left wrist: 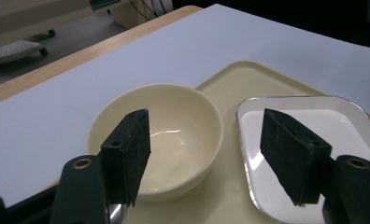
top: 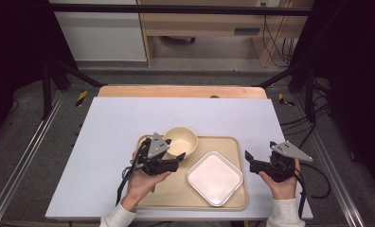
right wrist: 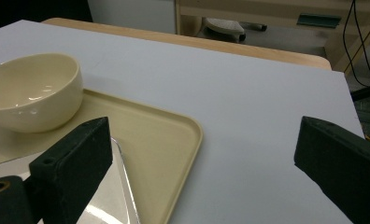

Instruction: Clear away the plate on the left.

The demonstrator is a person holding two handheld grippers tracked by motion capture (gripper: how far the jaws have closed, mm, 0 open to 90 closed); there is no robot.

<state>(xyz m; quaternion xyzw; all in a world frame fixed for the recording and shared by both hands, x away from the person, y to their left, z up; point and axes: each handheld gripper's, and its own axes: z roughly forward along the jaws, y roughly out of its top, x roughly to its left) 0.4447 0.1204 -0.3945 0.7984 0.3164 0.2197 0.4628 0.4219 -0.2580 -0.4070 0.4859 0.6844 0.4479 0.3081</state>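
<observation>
The bowl sat in the upper left corner of the tray, a little left of centre in the high view, upright and empty as far as I could see, its cream rim clear of everything. I read that spot as deliberate: it left the lower right of the tray to the white square plate, which lay turned like a diamond just beside the bowl without touching it.

My left gripper hovered at the bowl's lower left edge, its jaws spread wide with nothing between them. In the left gripper view the bowl lay beyond the two black pads, with the plate off toward the right of the frame; neither pad pressed on the rim, so I judged the bowl free and resting on its own. There was a glint of something metallic at the bottom left of that view, too cut off for me to name.

My right gripper waited at the right edge of the tray, over the white table cover, its jaws wide apart and empty. I took it as parked there to keep out of the left hand's way while staying within reach of the plate.
</observation>
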